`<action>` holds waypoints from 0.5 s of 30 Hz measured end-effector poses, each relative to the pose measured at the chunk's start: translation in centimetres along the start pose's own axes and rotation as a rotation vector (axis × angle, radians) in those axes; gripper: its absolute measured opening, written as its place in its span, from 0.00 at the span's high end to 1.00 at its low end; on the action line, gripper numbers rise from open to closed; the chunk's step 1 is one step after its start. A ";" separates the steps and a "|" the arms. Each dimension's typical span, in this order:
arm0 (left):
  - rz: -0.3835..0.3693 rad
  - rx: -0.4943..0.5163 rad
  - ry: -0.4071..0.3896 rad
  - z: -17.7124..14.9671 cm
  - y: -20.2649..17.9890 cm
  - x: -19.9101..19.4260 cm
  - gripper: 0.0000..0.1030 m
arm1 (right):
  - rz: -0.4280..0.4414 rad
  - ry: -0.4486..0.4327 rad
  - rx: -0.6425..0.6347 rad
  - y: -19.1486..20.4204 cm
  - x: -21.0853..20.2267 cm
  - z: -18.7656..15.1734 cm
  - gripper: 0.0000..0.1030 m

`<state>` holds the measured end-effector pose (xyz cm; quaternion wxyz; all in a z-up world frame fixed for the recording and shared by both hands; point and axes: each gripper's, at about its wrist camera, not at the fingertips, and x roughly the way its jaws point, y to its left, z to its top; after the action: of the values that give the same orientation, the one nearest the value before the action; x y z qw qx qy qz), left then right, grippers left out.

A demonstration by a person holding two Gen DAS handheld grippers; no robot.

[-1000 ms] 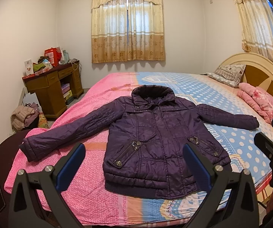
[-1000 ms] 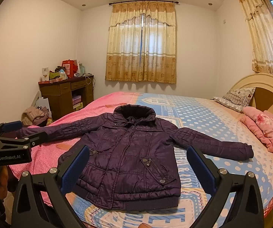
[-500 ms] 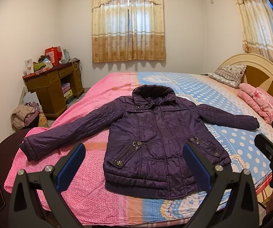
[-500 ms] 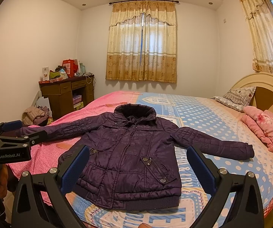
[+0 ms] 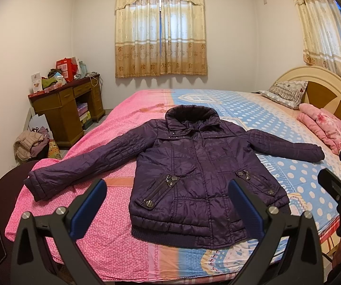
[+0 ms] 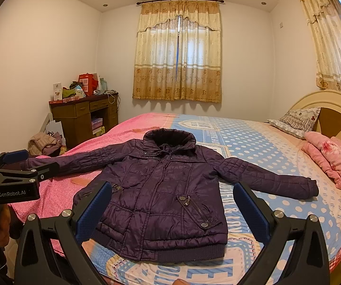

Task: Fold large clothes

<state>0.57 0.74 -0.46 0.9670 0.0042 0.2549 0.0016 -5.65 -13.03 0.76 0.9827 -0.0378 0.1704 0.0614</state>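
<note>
Both grippers held up in front of me at the foot-side edge of the bed [image 5: 113, 232], neither touching anything. My left gripper [image 5: 167, 207] has its 2 blue-padded fingers [image 5: 88, 207] spread wide, nothing between them; past the gap lies the purple quilted jacket [image 5: 189, 171]. My right gripper [image 6: 171, 211] is likewise spread wide and empty, fingers [image 6: 94, 211] framing the jacket's hem from above the mattress edge. The jacket [image 6: 161, 194] lies flat on its back, front side up, closed, collar [image 5: 190, 117] pointing away from me, ribbed hem nearest my grippers. Both sleeves are stretched straight out: the left sleeve [image 5: 80, 163] runs out beyond my left gripper over the pink part of the sheet, cuff near the bed's edge; the right sleeve [image 6: 265, 178] runs out ahead of my right gripper over the blue polka-dot part. From the right wrist view my left gripper [image 6: 25, 166] shows at the far left, level with the left cuff but apart from it as far as I can tell. Far right of my right gripper: a folded pink blanket [image 6: 334, 161] and a pillow [image 6: 294, 121] against the headboard [image 6: 332, 104]. Far ahead-left: a wooden desk [image 5: 63, 111] with clutter on top, a heap of clothes [image 5: 31, 143] on the floor beside it. Curtains [image 5: 161, 28] are drawn straight ahead.
</note>
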 end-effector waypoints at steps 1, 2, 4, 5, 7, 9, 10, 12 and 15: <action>-0.001 0.000 0.000 0.0 0.0 0.0 0.00 | 0.001 0.000 -0.001 0.1 0.0 -0.1 0.01; -0.001 0.000 0.000 0.0 0.0 0.0 0.00 | 0.001 0.000 -0.001 0.1 0.1 -0.1 0.01; -0.001 0.001 0.000 0.0 0.0 0.0 0.00 | 0.001 0.001 -0.001 0.1 0.1 -0.1 0.01; -0.001 0.001 -0.001 0.0 0.0 0.0 0.00 | 0.002 0.002 -0.001 0.2 0.1 -0.1 0.01; -0.001 0.001 0.001 0.0 0.0 0.0 0.00 | 0.003 0.003 -0.001 0.2 0.1 -0.2 0.01; -0.001 0.000 0.000 0.0 0.0 0.0 0.00 | 0.002 0.003 -0.002 0.2 0.1 -0.2 0.01; -0.001 0.000 0.000 0.0 0.0 0.0 0.00 | 0.002 0.003 -0.002 0.2 0.1 -0.2 0.01; -0.001 0.000 0.000 0.0 0.0 0.0 0.00 | 0.001 0.004 -0.002 0.2 0.1 -0.2 0.01; -0.001 0.000 0.000 0.0 0.0 0.0 0.00 | 0.003 0.007 -0.002 0.2 0.1 -0.2 0.01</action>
<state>0.59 0.75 -0.46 0.9669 0.0038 0.2550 0.0010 -5.61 -12.83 0.49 0.9821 -0.0385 0.1736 0.0627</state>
